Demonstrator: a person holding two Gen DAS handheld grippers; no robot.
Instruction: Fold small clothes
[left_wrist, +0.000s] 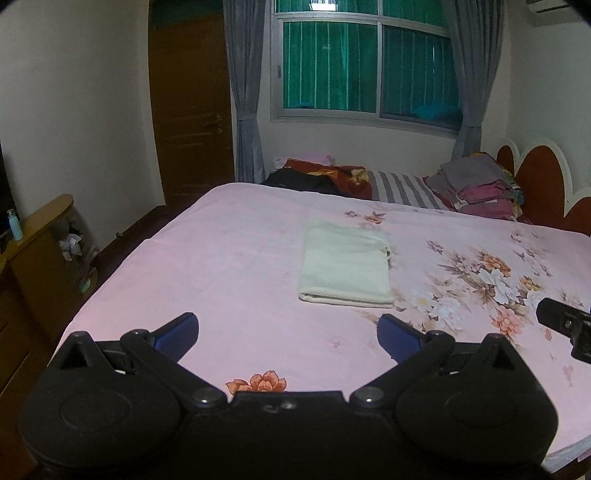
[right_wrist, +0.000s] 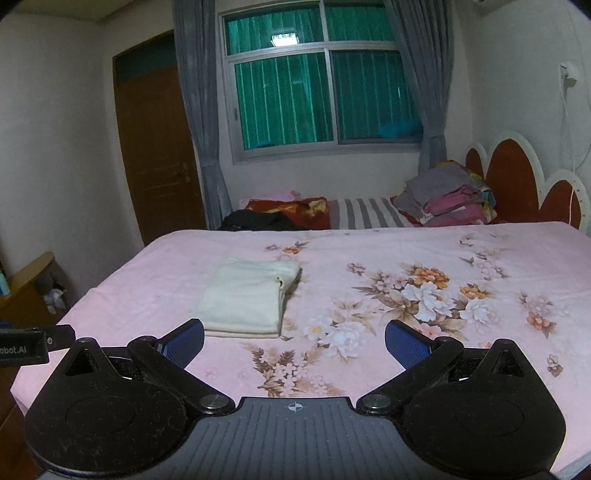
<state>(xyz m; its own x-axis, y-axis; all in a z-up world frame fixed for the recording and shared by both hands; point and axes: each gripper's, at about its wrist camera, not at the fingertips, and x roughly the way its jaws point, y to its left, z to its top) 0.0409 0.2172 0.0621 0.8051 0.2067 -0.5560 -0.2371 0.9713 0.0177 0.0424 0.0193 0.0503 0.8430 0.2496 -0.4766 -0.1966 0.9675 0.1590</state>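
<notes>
A small cream garment (left_wrist: 346, 266) lies folded into a neat rectangle on the pink floral bedsheet (left_wrist: 229, 258). It also shows in the right wrist view (right_wrist: 245, 297), left of centre on the sheet (right_wrist: 369, 254). My left gripper (left_wrist: 288, 334) is open and empty, held above the near edge of the bed, short of the garment. My right gripper (right_wrist: 294, 341) is open and empty, held to the right of the garment's near end. Each gripper shows at the edge of the other's view: the right one (left_wrist: 565, 325) and the left one (right_wrist: 33, 343).
A pile of folded clothes (right_wrist: 447, 199) sits at the bed's far right by the red headboard (right_wrist: 513, 181). A striped pillow (right_wrist: 365, 212), a red floral blanket (right_wrist: 291, 208) and a dark garment (right_wrist: 255, 221) lie at the far end. A wooden cabinet (left_wrist: 33, 258) stands left of the bed.
</notes>
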